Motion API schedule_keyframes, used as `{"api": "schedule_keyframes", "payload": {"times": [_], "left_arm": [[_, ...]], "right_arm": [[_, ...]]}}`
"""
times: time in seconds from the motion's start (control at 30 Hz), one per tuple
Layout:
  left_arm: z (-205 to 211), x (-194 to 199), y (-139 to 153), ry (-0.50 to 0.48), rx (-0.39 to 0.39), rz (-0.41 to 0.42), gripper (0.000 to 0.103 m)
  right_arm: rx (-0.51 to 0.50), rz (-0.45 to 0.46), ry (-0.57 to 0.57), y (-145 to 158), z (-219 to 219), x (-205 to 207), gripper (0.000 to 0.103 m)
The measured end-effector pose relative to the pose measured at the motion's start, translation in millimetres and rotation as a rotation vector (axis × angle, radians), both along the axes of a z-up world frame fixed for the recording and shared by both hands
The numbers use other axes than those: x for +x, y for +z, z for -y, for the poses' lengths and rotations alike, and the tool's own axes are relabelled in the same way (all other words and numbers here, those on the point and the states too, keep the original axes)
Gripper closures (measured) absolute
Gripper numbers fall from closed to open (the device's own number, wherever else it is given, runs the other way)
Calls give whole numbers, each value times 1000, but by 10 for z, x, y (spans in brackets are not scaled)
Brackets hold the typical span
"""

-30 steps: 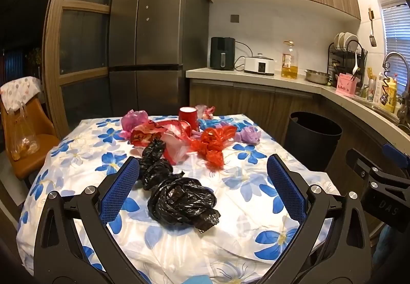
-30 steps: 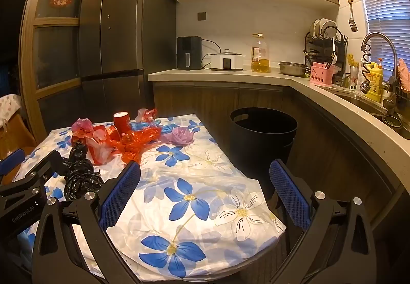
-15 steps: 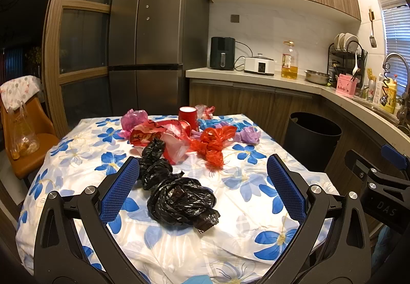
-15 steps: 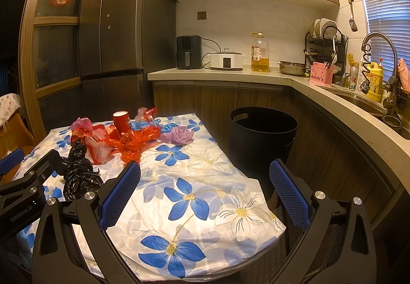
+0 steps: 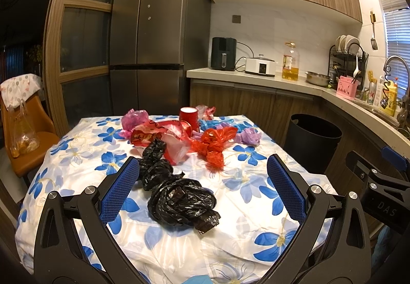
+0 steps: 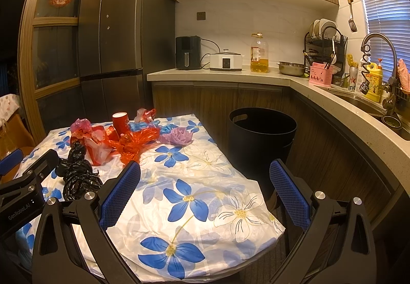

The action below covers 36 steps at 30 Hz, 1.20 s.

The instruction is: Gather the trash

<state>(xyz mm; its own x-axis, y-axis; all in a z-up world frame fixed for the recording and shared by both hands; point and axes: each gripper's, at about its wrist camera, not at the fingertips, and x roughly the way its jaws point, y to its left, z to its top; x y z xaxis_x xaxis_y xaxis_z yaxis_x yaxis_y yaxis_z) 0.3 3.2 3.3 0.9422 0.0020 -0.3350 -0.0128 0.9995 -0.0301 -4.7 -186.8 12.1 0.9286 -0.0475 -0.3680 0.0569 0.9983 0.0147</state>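
Note:
A crumpled black plastic bag (image 5: 179, 197) lies on the flowered tablecloth (image 5: 251, 227) between the open jaws of my left gripper (image 5: 202, 186), which hovers just before it. Behind it lie red plastic wrappers (image 5: 215, 143), a red paper cup (image 5: 189, 117), a pink bag (image 5: 134, 117), blue scraps (image 5: 217, 125) and a purple bag (image 5: 247, 135). My right gripper (image 6: 205, 194) is open and empty over the table's right part. The black bag (image 6: 77, 174) and red wrappers (image 6: 135, 143) lie to its left. A black trash bin (image 6: 261, 140) stands on the floor right of the table.
An orange chair (image 5: 23, 135) with a plastic bag stands left of the table. A fridge (image 5: 153, 40) stands behind it. The counter (image 6: 307, 86) with appliances, oil bottle, dish rack and sink runs along the back and right.
Both grippers stay open. The views have barely shifted; the left gripper has crept slightly toward the black bag.

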Motion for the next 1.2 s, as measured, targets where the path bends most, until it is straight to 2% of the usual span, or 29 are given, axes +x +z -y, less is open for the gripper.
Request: {"api": "schedule_keyframes", "payload": {"times": [1.2], "left_arm": [[36, 7, -8, -1, -7, -5, 5]], "right_arm": [[4, -4, -8, 14, 51, 33, 5]]}}
